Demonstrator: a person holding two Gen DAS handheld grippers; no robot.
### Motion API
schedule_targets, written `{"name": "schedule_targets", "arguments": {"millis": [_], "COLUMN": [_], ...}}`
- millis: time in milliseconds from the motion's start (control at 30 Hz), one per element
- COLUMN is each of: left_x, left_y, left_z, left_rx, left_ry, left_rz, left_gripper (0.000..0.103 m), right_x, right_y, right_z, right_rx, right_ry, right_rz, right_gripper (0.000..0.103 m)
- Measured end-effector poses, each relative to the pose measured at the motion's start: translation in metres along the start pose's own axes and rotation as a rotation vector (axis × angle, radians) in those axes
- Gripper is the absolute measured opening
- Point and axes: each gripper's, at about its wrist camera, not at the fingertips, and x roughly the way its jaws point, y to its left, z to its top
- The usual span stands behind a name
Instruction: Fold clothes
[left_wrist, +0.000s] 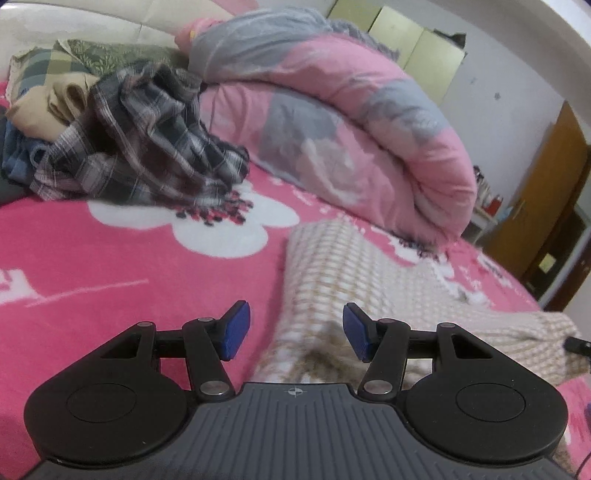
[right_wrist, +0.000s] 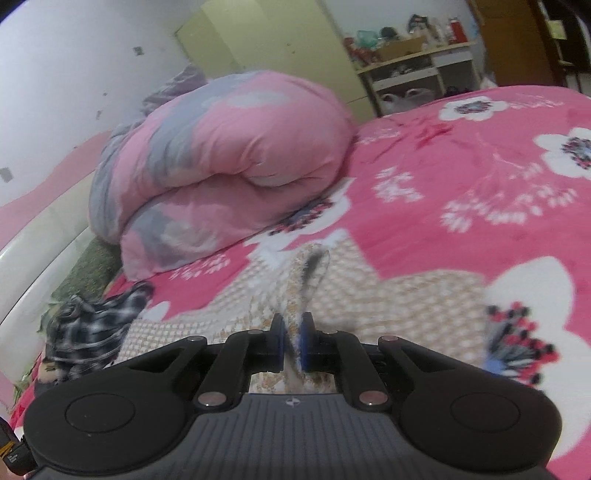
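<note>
the beige-and-white checked knit garment lies spread across the lower centre of both frames on the pink flowered bed cover, not yet folded as far as the blur lets me judge. the right gripper is pinching a raised fold of it. the left gripper is spread wide, holding nothing. at upper left, a crumpled dark plaid shirt sits in a heap awaiting folding.
</note>
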Motion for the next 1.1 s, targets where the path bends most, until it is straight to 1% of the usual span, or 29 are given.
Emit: {"name": "schedule_targets", "arguments": {"millis": [200, 367, 400, 500, 567, 633, 733, 833, 867, 1000, 1067, 1100], "left_x": [0.013, 0.016, 0.015, 0.016, 0.017, 0.017, 0.017, 0.017, 0.017, 0.01, 0.007, 0.007], "left_y": [-0.002, -0.004, -0.003, -0.004, -0.004, -0.004, -0.001, 0.001, 0.001, 0.004, 0.007, 0.008], "left_z": [-0.003, -0.005, -0.005, -0.005, -0.005, -0.005, -0.005, -0.005, -0.004, -0.002, 0.0, 0.002], "left_rx": [-0.01, 0.0, -0.002, -0.001, 0.003, 0.0, -0.013, -0.03, -0.034, -0.053, -0.066, -0.075], "left_ry": [0.042, 0.058, 0.058, 0.063, 0.066, 0.068, 0.072, 0.074, 0.071, 0.031, 0.009, 0.006], "left_rz": [0.001, 0.009, 0.007, 0.006, 0.006, 0.003, -0.006, -0.01, -0.008, 0.01, 0.016, 0.019], "left_gripper": [0.056, 0.056, 0.056, 0.057, 0.057, 0.059, 0.059, 0.059, 0.059, 0.059, 0.059, 0.059], "right_x": [-0.014, -0.004, -0.005, -0.022, -0.032, -0.03, -0.015, -0.015, -0.017, -0.027, -0.035, -0.041], "right_y": [-0.035, -0.052, -0.052, -0.043, -0.037, -0.04, -0.058, -0.066, -0.065, -0.05, -0.042, -0.035], "right_z": [-0.022, -0.039, -0.039, -0.032, -0.03, -0.037, -0.058, -0.07, -0.07, -0.068, -0.064, -0.062], "right_rx": [0.074, 0.089, 0.093, 0.074, 0.048, 0.04, 0.056, 0.092, 0.093, 0.015, -0.011, -0.041], "right_ry": [0.016, 0.069, 0.068, 0.013, -0.01, 0.005, 0.065, 0.05, 0.046, 0.058, 0.049, 0.031], "right_rz": [-0.016, -0.051, -0.049, -0.018, -0.019, -0.045, -0.114, -0.109, -0.112, -0.163, -0.193, -0.22], "right_gripper": [0.007, 0.007, 0.007, 0.007, 0.007, 0.007, 0.007, 0.007, 0.007, 0.008, 0.008, 0.008]}}
